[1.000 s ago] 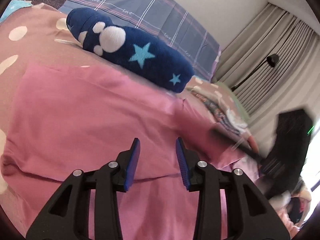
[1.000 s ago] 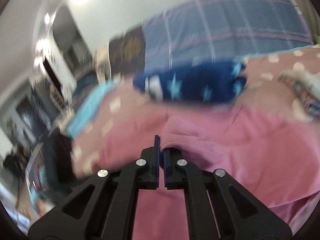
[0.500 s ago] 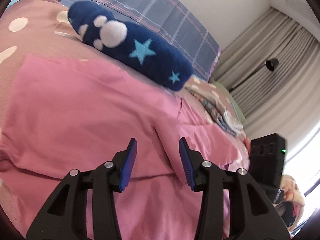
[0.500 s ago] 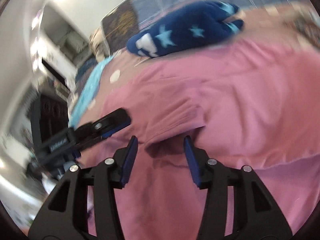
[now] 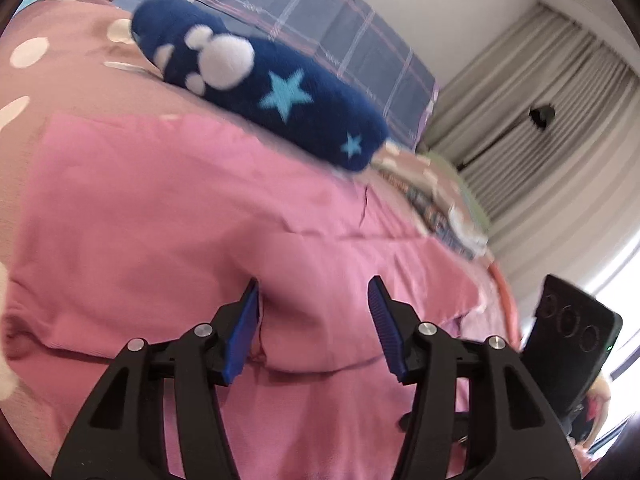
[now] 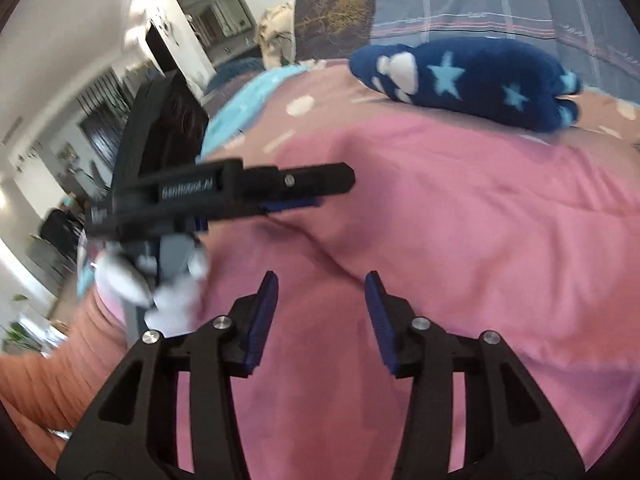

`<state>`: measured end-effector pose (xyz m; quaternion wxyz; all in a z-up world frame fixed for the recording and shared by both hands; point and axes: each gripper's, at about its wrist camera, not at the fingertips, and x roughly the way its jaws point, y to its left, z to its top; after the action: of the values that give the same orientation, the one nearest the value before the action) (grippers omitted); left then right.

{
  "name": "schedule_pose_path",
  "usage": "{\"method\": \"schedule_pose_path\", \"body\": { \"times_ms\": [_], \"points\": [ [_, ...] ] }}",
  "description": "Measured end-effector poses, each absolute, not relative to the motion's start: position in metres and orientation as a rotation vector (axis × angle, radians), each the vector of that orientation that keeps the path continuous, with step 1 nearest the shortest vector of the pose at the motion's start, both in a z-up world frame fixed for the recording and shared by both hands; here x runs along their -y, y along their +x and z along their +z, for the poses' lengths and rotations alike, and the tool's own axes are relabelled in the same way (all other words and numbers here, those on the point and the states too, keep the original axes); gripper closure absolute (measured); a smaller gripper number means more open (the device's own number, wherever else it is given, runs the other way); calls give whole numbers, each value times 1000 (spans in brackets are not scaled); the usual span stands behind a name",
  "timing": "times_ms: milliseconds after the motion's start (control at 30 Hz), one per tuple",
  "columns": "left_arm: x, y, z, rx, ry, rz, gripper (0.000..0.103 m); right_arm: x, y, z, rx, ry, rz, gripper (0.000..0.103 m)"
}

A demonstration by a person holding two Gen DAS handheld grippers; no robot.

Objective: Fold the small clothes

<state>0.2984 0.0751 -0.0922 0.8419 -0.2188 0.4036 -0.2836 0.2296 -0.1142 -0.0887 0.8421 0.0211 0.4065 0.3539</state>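
Note:
A pink garment (image 5: 160,220) lies spread over the bed, with a folded layer running across its near part (image 6: 480,220). My left gripper (image 5: 313,280) hovers low over that fold. Its jaws are opening, and the cloth lies under and between them without being pressed. From the right wrist view the left gripper (image 6: 320,192) is seen side-on, held by a white-gloved hand (image 6: 160,280). My right gripper (image 6: 321,276) stands open just above the pink cloth, with nothing pinched. Its black body (image 5: 572,332) shows at the right edge of the left wrist view.
A navy plush cushion (image 5: 280,92) with light stars lies across the far side of the garment (image 6: 480,76). Behind it is a plaid pillow (image 5: 340,40). A patterned cloth (image 5: 432,208) lies at the right on the spotted bedsheet (image 5: 60,80). Curtains (image 5: 540,120) hang beyond.
The right gripper went from shut at a fold of the pink garment to open and swung left toward the left gripper. The left jaws widened over the fold.

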Motion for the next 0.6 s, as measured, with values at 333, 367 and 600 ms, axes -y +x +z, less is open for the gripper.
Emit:
{"method": "schedule_pose_path", "body": {
  "times_ms": [333, 367, 600],
  "points": [
    [-55, 290, -80, -794, -361, -545, 101, 201, 202, -93, -830, 147, 503, 54],
    [-53, 289, -73, -776, -362, -548, 101, 208, 201, -93, -826, 148, 482, 53],
    [-52, 278, 17, -602, -173, -449, 101, 270, 202, -104, -852, 246, 274, 50]
  ]
}}
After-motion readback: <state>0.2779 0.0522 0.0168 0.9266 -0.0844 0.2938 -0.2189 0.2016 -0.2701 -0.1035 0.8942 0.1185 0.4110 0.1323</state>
